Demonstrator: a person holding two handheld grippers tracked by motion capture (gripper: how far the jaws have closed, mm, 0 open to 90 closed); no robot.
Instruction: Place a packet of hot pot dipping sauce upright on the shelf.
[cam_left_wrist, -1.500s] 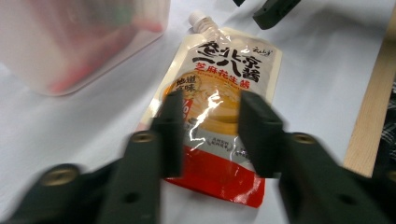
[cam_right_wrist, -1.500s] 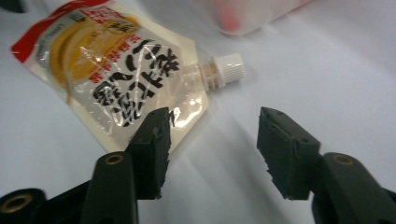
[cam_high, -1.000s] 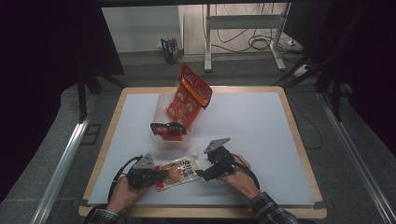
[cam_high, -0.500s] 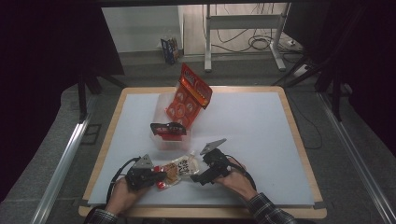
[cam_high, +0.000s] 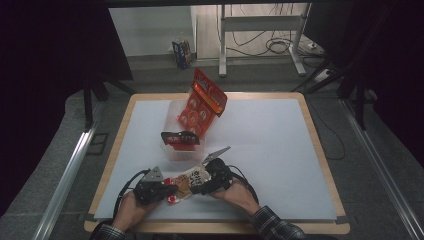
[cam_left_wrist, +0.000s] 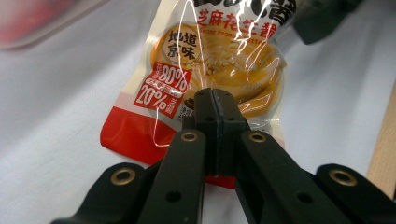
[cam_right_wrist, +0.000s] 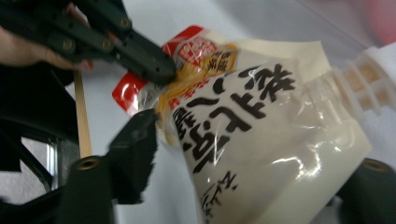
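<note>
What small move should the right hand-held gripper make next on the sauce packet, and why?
Probably finish closing the right hand-held gripper, whose jaws have just been closing, on the sauce packet. The packet lies between its jaws, not visibly pinched yet, while the left hand-held gripper already clamps the opposite red end.

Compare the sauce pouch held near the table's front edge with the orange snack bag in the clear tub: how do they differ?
The sauce pouch is mostly white and lies flat on the table; the orange snack bag is larger and stands tilted out of the clear tub. The left tongs pinch the pouch; nothing grips the bag. Both are printed food packets.
</note>
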